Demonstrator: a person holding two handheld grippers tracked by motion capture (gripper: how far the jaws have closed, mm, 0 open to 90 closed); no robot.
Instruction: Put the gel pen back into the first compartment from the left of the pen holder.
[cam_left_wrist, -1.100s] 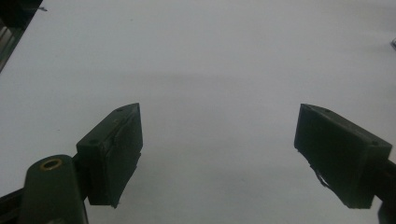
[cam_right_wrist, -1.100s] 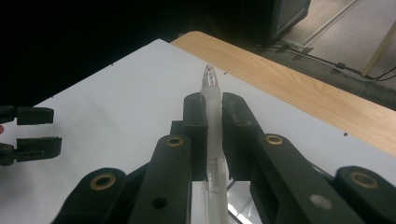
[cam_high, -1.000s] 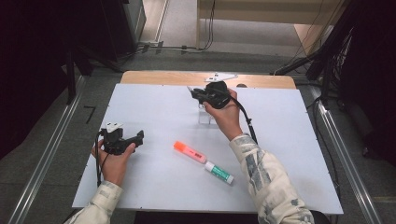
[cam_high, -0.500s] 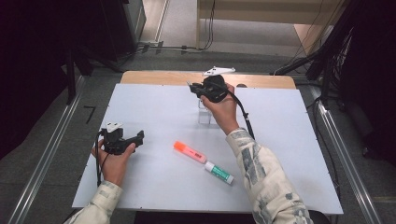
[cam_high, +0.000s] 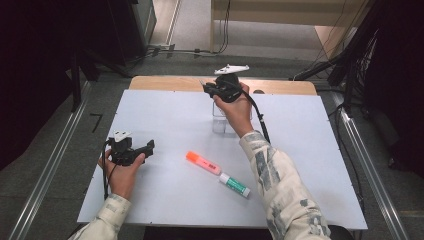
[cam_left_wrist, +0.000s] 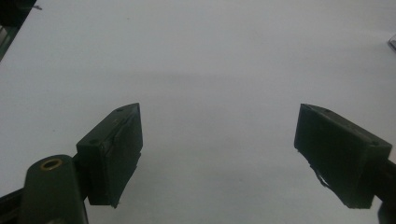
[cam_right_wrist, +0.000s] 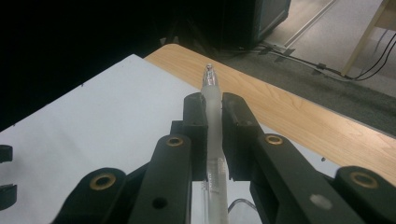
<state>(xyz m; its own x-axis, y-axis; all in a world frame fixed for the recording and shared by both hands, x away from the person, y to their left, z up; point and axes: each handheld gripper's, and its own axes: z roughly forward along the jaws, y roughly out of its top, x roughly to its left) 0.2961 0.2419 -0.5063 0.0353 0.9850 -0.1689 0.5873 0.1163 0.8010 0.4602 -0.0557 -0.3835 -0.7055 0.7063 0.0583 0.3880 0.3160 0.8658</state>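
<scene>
The white surface (cam_high: 165, 200) has a clear cup (cam_high: 219, 120) sitting right under the right gripper (cam_high: 212, 89), so lower the pen slowly and keep it lined up over the rim. That translucent pen (cam_right_wrist: 212, 116), probably a ballpoint, is pinched lengthwise between the right fingers (cam_right_wrist: 196, 122), tip poking past them. Left gripper (cam_left_wrist: 219, 149) idles with its fingers spread, nothing between.

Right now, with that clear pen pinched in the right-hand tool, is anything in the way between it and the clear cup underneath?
Nothing visible blocks it. The right gripper is shut on the clear pen, right above the clear cup. The orange highlighter and green-capped marker lie on the table, nearer the person.
</scene>
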